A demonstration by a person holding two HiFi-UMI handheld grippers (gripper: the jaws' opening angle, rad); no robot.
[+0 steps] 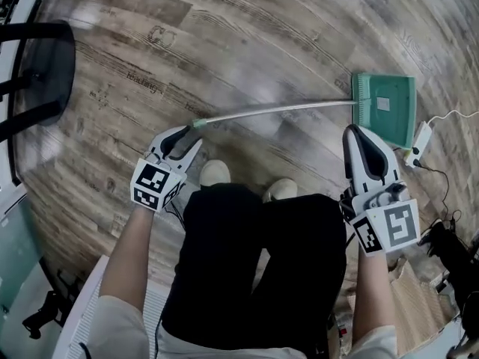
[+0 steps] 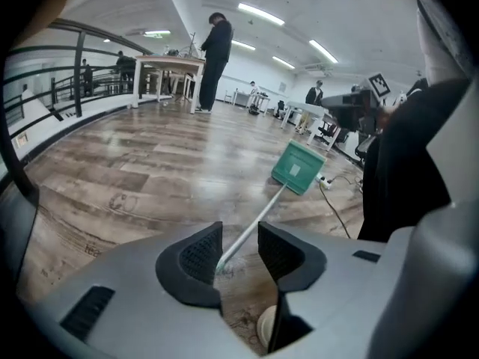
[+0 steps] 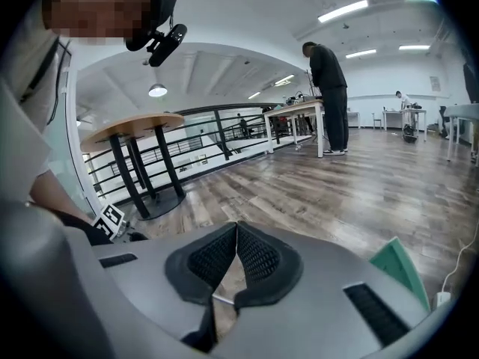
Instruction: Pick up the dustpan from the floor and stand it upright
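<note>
Left gripper (image 1: 187, 137) at the dustpan's handle tip, jaws apart.
Green dustpan (image 1: 385, 107) lies flat on the wooden floor (image 1: 247, 43), its handle end between the parted jaws, unclamped. Right gripper (image 1: 355, 134), pinched closed and empty, hovers beside the pan.

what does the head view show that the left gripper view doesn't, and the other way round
Only the head view: the marker cube on the left gripper and the left forearm. Only the left gripper view: a person standing at a table, ceiling lights, and the fingers apart around the end of the handle. Both: the green dustpan, that handle, the wood floor.
</note>
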